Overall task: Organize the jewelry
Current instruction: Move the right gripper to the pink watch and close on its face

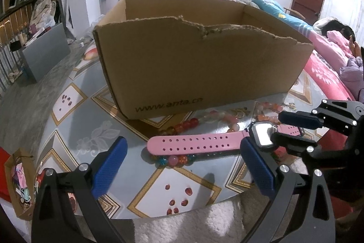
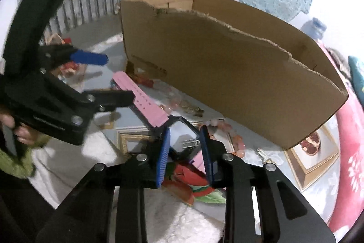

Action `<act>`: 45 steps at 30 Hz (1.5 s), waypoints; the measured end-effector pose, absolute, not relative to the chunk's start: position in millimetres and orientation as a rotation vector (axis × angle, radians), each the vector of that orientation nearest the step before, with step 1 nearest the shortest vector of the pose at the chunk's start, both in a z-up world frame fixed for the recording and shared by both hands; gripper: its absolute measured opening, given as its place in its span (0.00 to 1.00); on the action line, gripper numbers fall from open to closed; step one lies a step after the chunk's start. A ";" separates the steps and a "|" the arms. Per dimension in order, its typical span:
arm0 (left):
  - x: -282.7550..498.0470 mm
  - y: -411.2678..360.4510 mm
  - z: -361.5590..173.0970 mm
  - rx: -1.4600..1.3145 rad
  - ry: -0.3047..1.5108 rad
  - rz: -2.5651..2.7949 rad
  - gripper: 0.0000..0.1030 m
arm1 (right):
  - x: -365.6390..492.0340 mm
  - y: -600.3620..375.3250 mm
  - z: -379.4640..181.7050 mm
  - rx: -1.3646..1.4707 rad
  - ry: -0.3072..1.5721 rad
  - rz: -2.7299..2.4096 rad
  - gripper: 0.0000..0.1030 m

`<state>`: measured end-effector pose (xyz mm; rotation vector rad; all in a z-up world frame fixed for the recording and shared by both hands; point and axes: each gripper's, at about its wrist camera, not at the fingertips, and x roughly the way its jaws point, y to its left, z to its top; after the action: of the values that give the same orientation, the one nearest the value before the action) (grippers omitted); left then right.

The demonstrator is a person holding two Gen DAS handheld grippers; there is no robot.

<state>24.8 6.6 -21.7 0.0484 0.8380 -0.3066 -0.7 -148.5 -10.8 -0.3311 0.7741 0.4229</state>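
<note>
A pink watch [image 1: 193,144] with a black square case lies on the patterned table [image 1: 75,142] in front of a torn cardboard box [image 1: 204,65]. My left gripper [image 1: 183,142] stands wide open, its blue pads flanking the strap without touching it. My right gripper [image 2: 186,129] is narrowly open, and the watch case [image 2: 184,138] shows between its pads; I cannot tell whether they touch it. From the left wrist view, the right gripper [image 1: 276,126] reaches in from the right at the case. Red and pink bead bracelets [image 1: 186,125] and gold earrings [image 1: 240,112] lie by the box.
The box [image 2: 227,65] fills the far side of the table. A blue and orange bead string [image 1: 175,159] lies under the strap. A paper bag [image 1: 20,181] stands at the left, a white fluffy rug [image 1: 204,224] below the table edge. A person lies on pink bedding [image 1: 327,65] at the right.
</note>
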 end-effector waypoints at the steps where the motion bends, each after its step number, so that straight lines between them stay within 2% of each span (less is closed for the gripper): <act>1: 25.6 6.5 -22.1 0.047 0.839 -0.305 0.95 | 2.6 -151.2 -10.9 -0.331 0.777 0.399 0.26; 8: 29.0 9.7 -23.2 0.040 0.844 -0.295 0.95 | 16.1 -187.6 -1.9 -0.207 0.788 0.278 0.26; 15: 34.1 3.5 -26.6 0.063 0.851 -0.275 0.95 | 2.1 -162.2 -12.3 -0.315 0.789 0.394 0.26; 30: 41.7 6.2 -32.8 0.096 0.877 -0.226 0.95 | 13.6 -199.1 -7.5 -0.154 0.798 0.220 0.27; 34: 36.0 12.0 -28.7 0.085 0.860 -0.243 0.95 | -6.9 -184.3 -3.9 -0.223 0.795 0.367 0.33; 36: 32.7 15.2 -26.7 0.083 0.850 -0.254 0.95 | -11.8 -175.7 -6.6 -0.249 0.805 0.420 0.41; 43: 13.3 23.4 -21.6 0.115 0.809 -0.306 0.94 | -8.2 -160.7 -14.6 -0.343 0.831 0.470 0.44; 45: 10.7 20.0 -20.4 0.135 0.799 -0.323 0.91 | 2.4 -157.4 -14.6 -0.374 0.837 0.481 0.44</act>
<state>10.7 20.0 -20.4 0.1346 0.7991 -0.3233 2.4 -157.4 -14.6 -0.3744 0.8368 0.4810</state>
